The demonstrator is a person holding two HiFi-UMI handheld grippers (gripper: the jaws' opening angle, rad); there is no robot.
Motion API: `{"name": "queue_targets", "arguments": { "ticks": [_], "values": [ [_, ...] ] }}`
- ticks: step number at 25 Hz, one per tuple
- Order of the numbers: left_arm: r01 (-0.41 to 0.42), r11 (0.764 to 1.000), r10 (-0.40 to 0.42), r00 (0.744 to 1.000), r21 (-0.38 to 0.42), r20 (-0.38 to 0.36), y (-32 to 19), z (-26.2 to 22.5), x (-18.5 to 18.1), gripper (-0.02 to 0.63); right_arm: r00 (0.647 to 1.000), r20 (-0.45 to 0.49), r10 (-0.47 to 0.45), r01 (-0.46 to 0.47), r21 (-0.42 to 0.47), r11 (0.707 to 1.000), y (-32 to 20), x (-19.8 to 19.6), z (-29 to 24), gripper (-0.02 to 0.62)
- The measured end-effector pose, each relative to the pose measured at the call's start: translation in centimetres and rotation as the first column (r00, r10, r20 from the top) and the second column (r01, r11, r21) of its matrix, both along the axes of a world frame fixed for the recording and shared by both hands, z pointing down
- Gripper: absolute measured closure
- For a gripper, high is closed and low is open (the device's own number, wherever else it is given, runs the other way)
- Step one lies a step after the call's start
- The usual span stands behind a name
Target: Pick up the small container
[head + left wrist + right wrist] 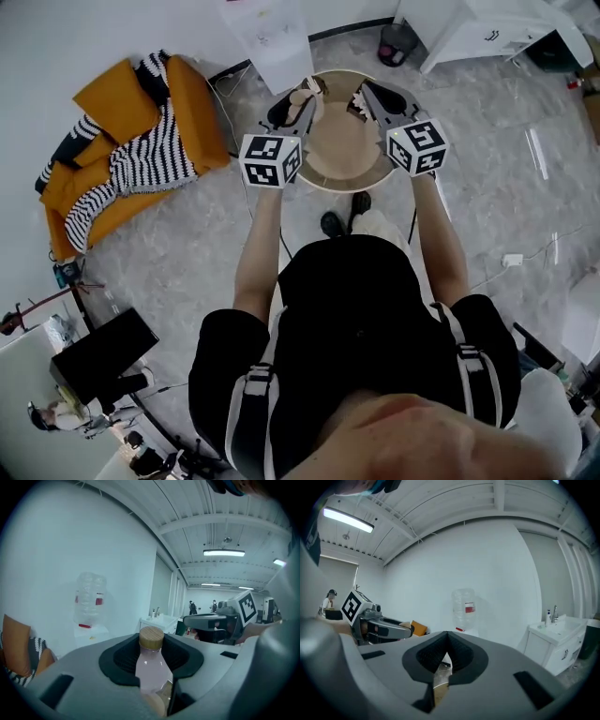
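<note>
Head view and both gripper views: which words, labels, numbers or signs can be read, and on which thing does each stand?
No text can be read anywhere.
Water jug: red label, too blurred to read.
Marker cubes: black-and-white square patterns only, no letters.
Small bottle: no label visible.

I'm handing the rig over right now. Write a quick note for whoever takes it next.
Grippers: left claw shut on the small clear bottle of pale pink liquid with a wooden cap, upright. The right claw is shut and empty.
Where: both are over the round wooden table.
Done: bottle gripped.
Left: can't tell if it's off the table. Lift it clear and keep it upright.
</note>
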State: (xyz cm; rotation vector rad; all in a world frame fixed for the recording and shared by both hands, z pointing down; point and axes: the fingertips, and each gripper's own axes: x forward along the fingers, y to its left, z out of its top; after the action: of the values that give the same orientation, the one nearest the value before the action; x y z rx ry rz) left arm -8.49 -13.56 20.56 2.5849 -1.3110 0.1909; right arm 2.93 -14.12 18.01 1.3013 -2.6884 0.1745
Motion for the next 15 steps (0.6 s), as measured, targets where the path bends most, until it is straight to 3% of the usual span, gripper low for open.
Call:
{"name": "queue_targets", "arguments": {
  "ticks": [6, 15],
  "values": [
    [-0.025, 0.999, 0.025, 1.000, 0.037, 0.000, -0.4, -4.5, 0.4, 0.462, 1.000, 0.010, 0.003, -0.003, 0.035, 0.999, -0.2, 0.3, -3.2, 0.592],
    [-0.038, 0.998, 0.038, 0.999, 0.046, -0.003, 0.3, -6.4, 0.6, 0.462, 1.000, -0.015, -0.002, 0.003, 0.068, 0.998, 0.7, 0.0, -5.9, 0.592]
  ]
}}
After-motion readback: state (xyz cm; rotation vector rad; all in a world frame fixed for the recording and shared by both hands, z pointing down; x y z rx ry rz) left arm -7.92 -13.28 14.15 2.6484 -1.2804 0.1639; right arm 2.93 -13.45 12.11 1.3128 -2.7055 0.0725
